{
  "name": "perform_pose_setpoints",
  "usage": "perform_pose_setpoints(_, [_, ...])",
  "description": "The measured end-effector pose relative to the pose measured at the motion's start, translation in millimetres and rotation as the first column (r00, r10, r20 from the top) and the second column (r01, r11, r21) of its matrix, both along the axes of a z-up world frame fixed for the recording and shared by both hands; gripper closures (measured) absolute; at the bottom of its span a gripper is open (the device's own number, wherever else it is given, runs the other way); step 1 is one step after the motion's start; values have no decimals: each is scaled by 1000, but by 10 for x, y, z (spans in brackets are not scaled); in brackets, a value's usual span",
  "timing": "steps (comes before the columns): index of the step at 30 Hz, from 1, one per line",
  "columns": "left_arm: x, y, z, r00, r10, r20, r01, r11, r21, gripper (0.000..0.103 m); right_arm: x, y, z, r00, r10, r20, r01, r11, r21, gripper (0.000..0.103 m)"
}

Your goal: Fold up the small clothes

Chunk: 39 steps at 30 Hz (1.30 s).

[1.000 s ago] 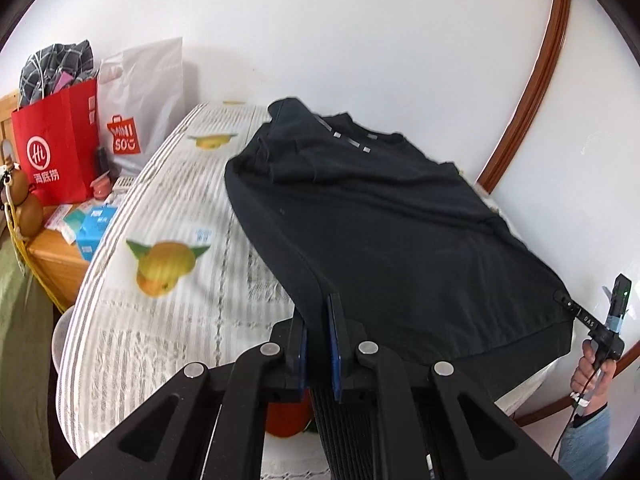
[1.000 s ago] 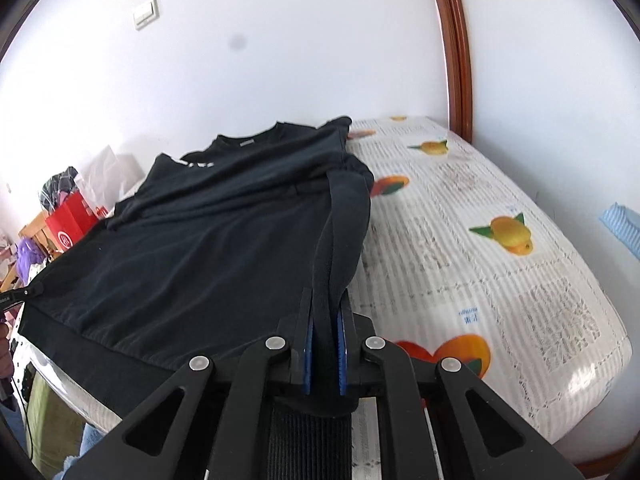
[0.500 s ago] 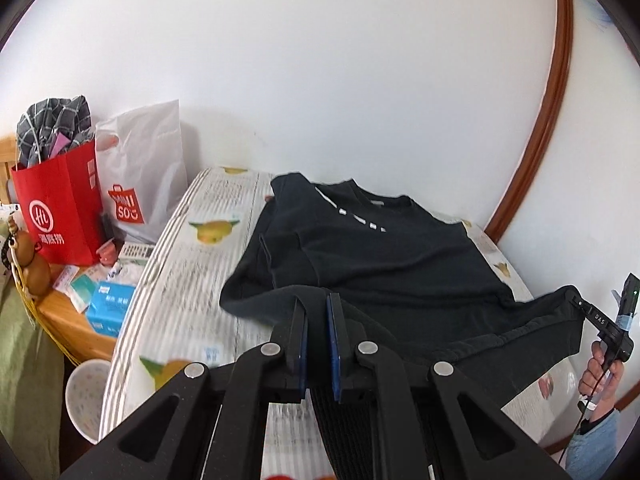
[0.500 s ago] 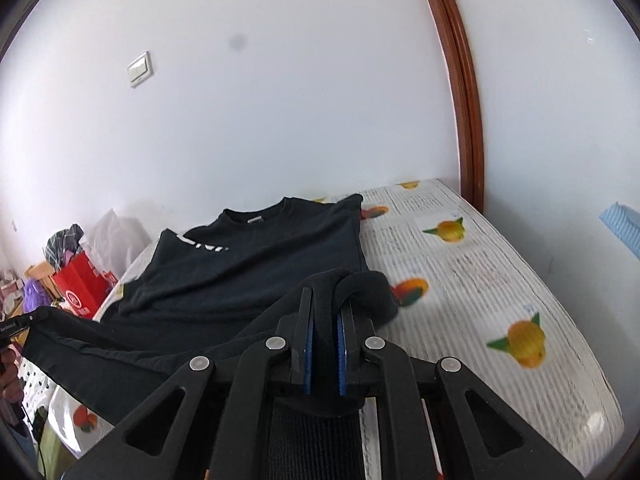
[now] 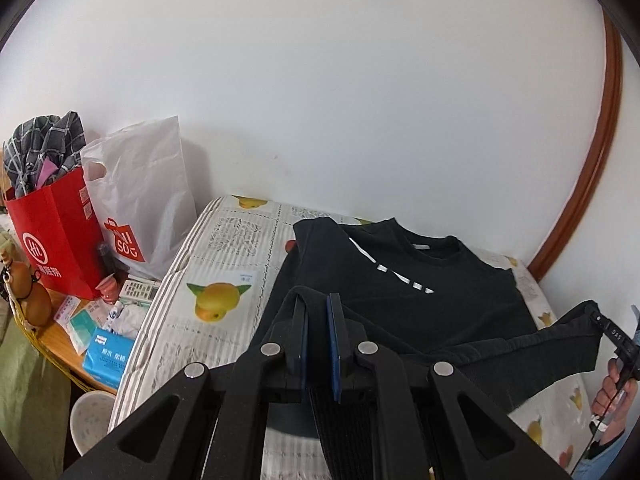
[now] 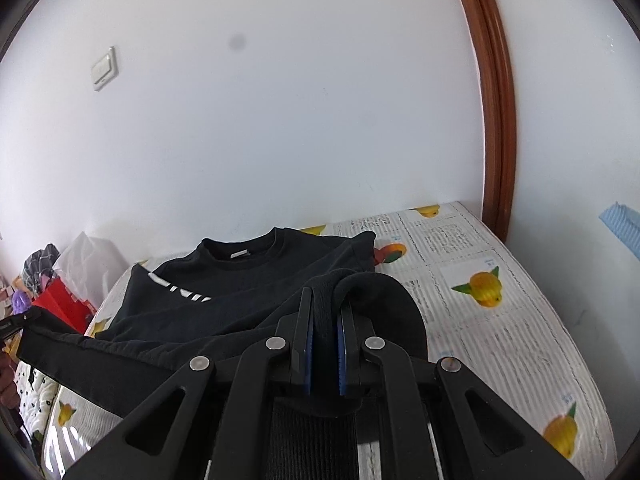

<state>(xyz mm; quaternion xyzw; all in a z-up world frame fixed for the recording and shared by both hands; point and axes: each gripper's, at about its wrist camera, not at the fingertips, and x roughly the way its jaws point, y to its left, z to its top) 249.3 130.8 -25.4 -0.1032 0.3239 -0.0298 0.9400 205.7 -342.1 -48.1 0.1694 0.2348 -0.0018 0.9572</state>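
Note:
A black T-shirt [image 5: 404, 292] with white lettering lies on the bed, its collar toward the far wall. My left gripper [image 5: 318, 300] is shut on the hem's left corner. My right gripper [image 6: 324, 300] is shut on the hem's right corner, where the black T-shirt [image 6: 248, 280] bunches over the fingers. The hem hangs stretched between both grippers, lifted above the lower half of the shirt. In the left wrist view the right gripper [image 5: 600, 318] shows at the far right edge with a hand [image 5: 612, 388] under it.
The bed [image 5: 224, 248] has a white sheet printed with orange fruit and meets the white wall. Left of it a wooden side table [image 5: 52, 332] holds a red paper bag [image 5: 56, 232], a white plastic bag [image 5: 140, 192] and small boxes. A brown door frame [image 6: 496, 120] stands at right.
Both grippers have risen and carried the hem forward over the shirt toward the collar. The shirt's lower half, flat on the bed a second ago, now hangs doubled over from the grippers.

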Motion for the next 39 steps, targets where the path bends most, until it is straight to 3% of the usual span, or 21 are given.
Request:
perform_pose_setpoints(6, [410, -73, -303, 999, 22, -45, -18, 997, 72, 94, 558, -17, -233, 998, -14, -68, 15, 1000, 8, 94])
perform_pose_setpoints(12, [634, -28, -609, 992, 34, -118, -24, 996, 86, 94, 1018, 58, -611, 985, -26, -169, 24, 1000, -11, 94])
perform_pose_setpoints(18, [718, 6, -790, 983, 32, -180, -18, 997, 81, 94, 1190, 45, -827, 972, -41, -233, 35, 999, -28, 93])
perform_pose_setpoints(22, [670, -12, -802, 979, 20, -202, -6, 998, 70, 94, 1102, -16, -825, 970, -21, -243, 17, 1000, -17, 81])
perform_pose_setpoints(24, [618, -21, -791, 978, 8, -209, 6, 998, 68, 90, 995, 1, -780, 971, -32, -237, 18, 998, -61, 65])
perform_pose_setpoints(27, [487, -19, -767, 977, 3, -213, 16, 996, 87, 81, 743, -2, -696, 975, -73, -210, 39, 986, -161, 52])
perform_pose_setpoints(29, [378, 11, -741, 979, 6, -205, 15, 995, 99, 75, 572, -41, -650, 976, -102, -193, 63, 978, -201, 52])
perform_pose_setpoints(33, [149, 129, -749, 972, -2, -235, 15, 998, 54, 58, 365, -172, -668, 964, -130, -233, 79, 973, -216, 52])
perform_pose_setpoints(39, [-188, 326, -939, 963, 5, -271, 2, 1000, 25, 48, 142, -355, -896, 948, -111, -298, 83, 991, -104, 51])
